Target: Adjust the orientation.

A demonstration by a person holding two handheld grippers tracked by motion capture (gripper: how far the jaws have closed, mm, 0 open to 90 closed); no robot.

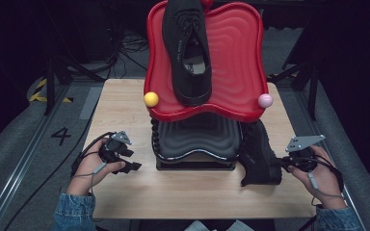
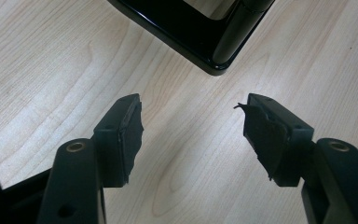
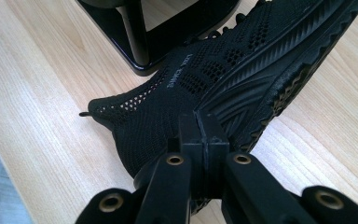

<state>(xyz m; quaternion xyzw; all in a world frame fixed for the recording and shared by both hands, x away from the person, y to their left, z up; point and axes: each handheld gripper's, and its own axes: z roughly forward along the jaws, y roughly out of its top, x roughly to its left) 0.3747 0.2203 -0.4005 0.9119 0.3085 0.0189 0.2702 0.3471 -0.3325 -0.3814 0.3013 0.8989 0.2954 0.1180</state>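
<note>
My right gripper (image 3: 203, 135) is clamped on the heel of the black knit mesh sneaker (image 3: 223, 79), which lies on its side on the pale wooden table (image 1: 125, 106), long axis running away from me beside the black rack (image 1: 195, 163). My left gripper (image 2: 191, 135) gapes empty, farther off.

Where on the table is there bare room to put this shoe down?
Bare wood runs along the table's near edge, in front of the rack, and on the left between the rack and the left gripper. The right side is crowded: the shoe lies against the rack, held by the right gripper.
</note>
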